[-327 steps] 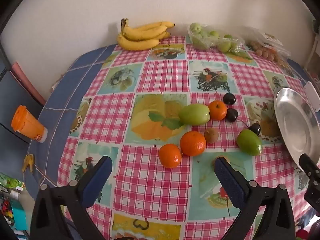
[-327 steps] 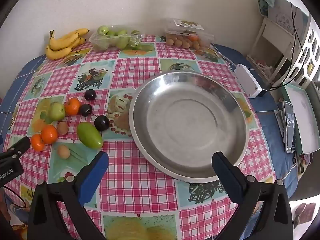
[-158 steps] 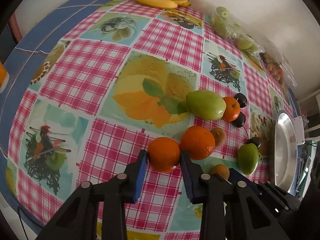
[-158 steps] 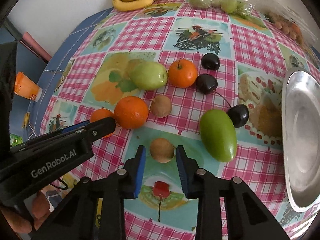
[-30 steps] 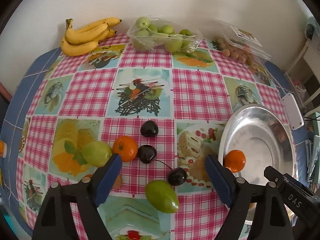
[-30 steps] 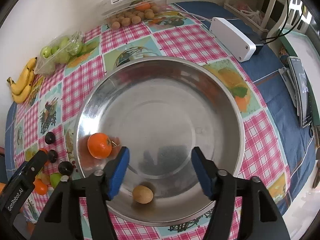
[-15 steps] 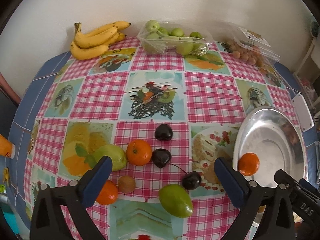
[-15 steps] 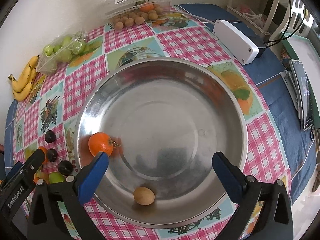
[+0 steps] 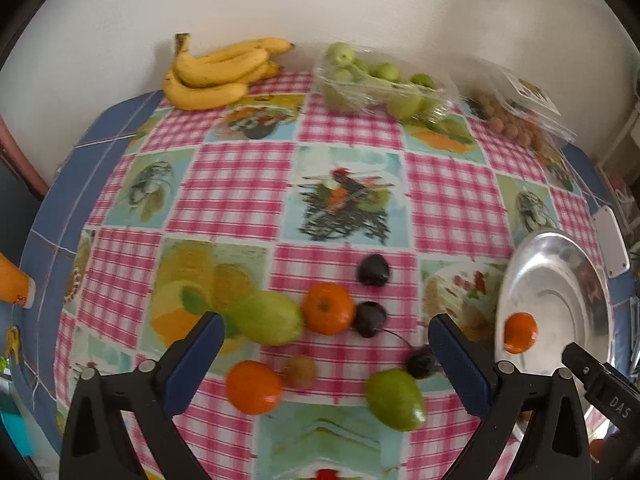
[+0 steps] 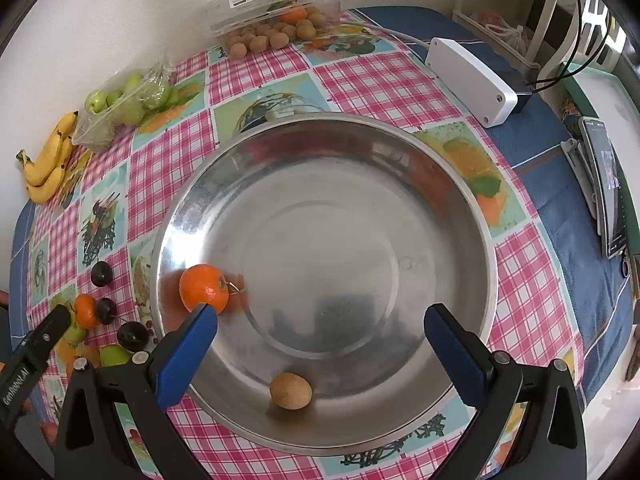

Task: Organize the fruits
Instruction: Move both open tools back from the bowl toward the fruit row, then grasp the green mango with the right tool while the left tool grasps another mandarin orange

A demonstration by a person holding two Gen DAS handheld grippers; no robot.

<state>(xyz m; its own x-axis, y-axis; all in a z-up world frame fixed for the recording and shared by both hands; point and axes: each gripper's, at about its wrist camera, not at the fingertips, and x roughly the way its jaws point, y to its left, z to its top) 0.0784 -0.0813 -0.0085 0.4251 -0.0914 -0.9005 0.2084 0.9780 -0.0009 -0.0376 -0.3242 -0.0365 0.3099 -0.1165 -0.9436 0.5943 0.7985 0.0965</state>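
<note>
A steel bowl (image 10: 460, 200) holds one mandarin (image 10: 203, 288) and one brown kiwi (image 10: 290, 391); it shows at the right of the left wrist view (image 9: 560, 264). My right gripper (image 10: 320, 344) is open and empty above the bowl's near side. My left gripper (image 9: 325, 356) is open and empty above the loose fruit: two mandarins (image 9: 328, 308) (image 9: 253, 387), two green mangoes (image 9: 265, 317) (image 9: 395, 398), a kiwi (image 9: 299, 371) and three dark plums (image 9: 373, 269) on the checked tablecloth.
Bananas (image 9: 216, 72), a bag of green fruit (image 9: 376, 80) and a clear box of small brown fruit (image 10: 276, 12) line the far table edge by the wall. A white box (image 10: 472, 80) and a phone (image 10: 608, 184) lie right of the bowl.
My left gripper has swung left and lower toward the loose fruit, so the bowl sits farther right in its view. My right gripper has barely moved; its jaws stay wide open.
</note>
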